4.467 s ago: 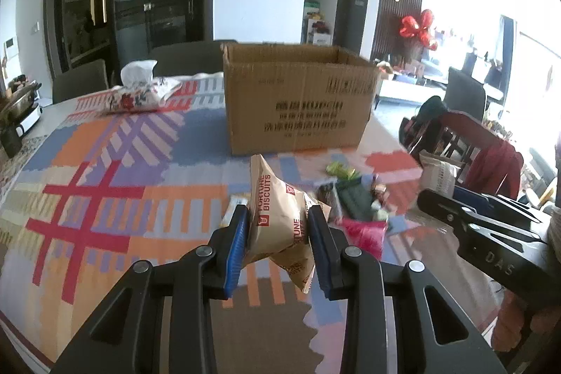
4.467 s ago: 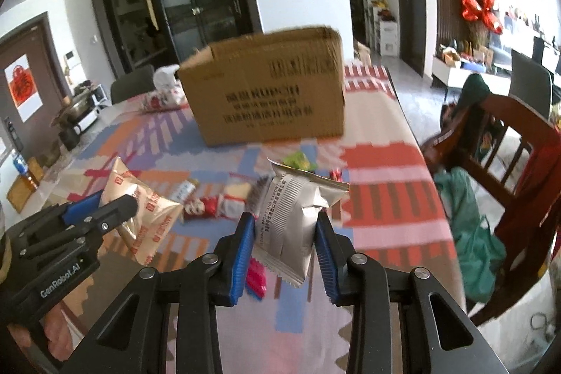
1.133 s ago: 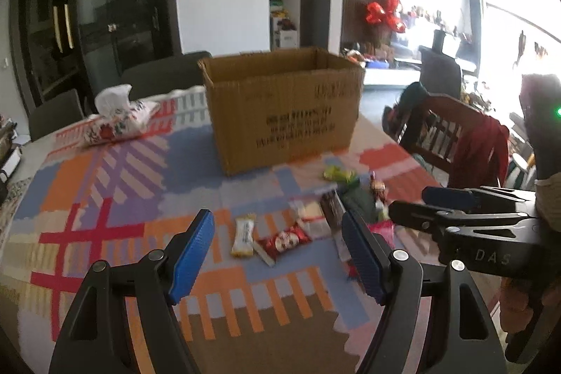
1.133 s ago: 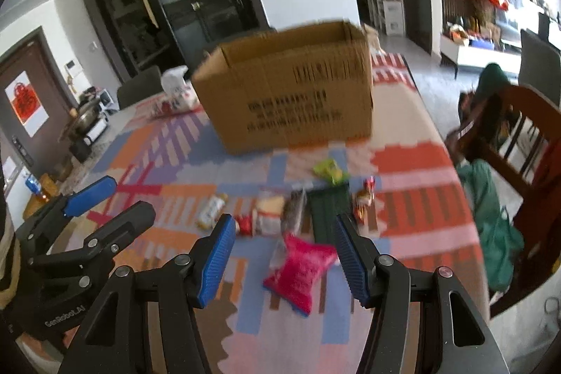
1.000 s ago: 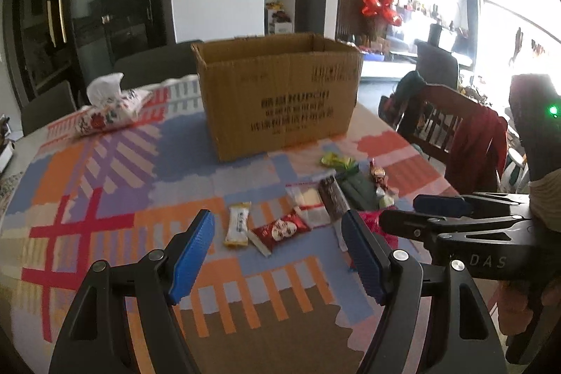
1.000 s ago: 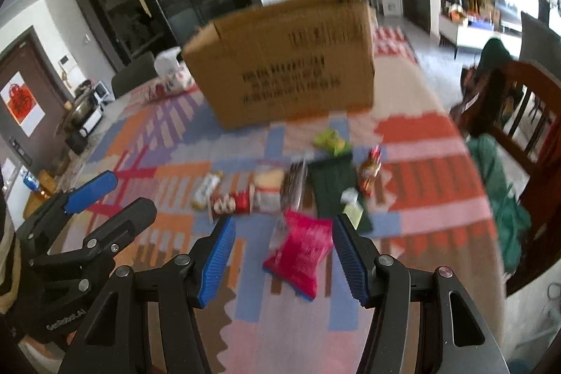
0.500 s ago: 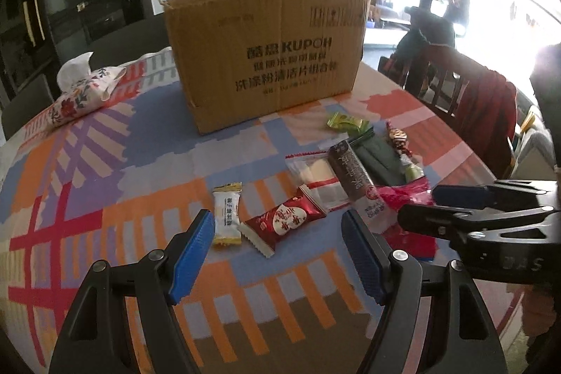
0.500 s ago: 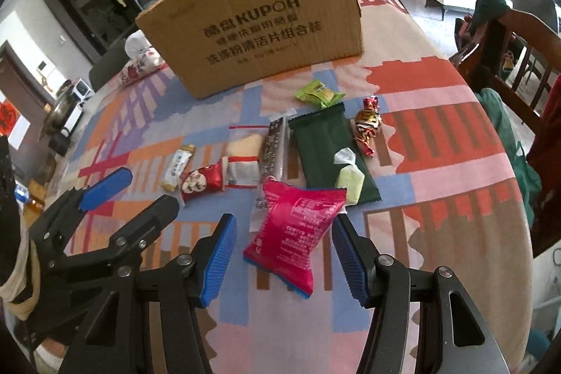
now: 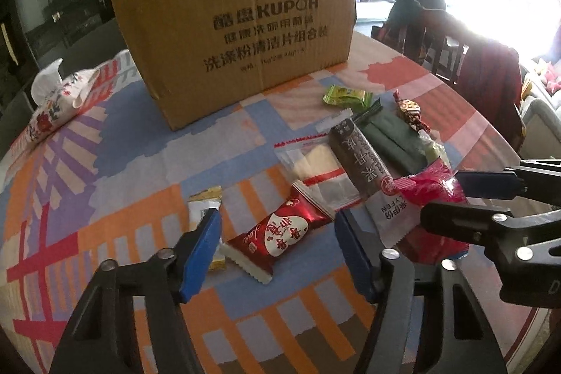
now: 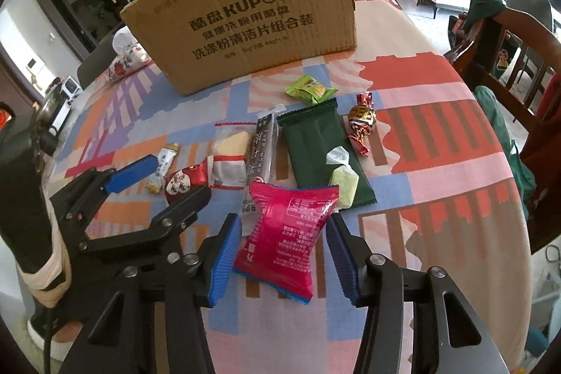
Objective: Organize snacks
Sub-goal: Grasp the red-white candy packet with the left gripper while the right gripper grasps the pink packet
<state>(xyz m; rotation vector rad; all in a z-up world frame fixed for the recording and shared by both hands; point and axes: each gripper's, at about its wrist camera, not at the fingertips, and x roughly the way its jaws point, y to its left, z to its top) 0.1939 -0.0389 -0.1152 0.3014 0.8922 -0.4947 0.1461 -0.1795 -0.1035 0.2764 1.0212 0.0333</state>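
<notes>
Several snacks lie on the patterned tablecloth in front of a cardboard box [image 9: 238,37] [image 10: 245,23]. My left gripper [image 9: 277,233] is open, its jaws on either side of a red heart-print snack [image 9: 280,233], low over the table. My right gripper [image 10: 284,244] is open around a pink snack bag [image 10: 287,233] that lies on the cloth; the bag also shows in the left wrist view [image 9: 431,188]. Beyond lie a dark green pack [image 10: 322,149], a black bar [image 10: 263,142], a clear-wrapped cake [image 10: 229,156], a small yellow bar [image 9: 207,202], a green candy [image 10: 308,88] and a gold foil candy [image 10: 361,121].
A floral tissue pack [image 9: 52,100] lies at the back left of the table. A wooden chair [image 10: 508,58] with clothes on it stands at the table's right edge. The box's top is open; its inside is hidden.
Both grippers held snack bags 4.5 s ago and are now open and empty. Over the last second both dropped forward and down toward the snacks, left around the red snack, right around the pink bag.
</notes>
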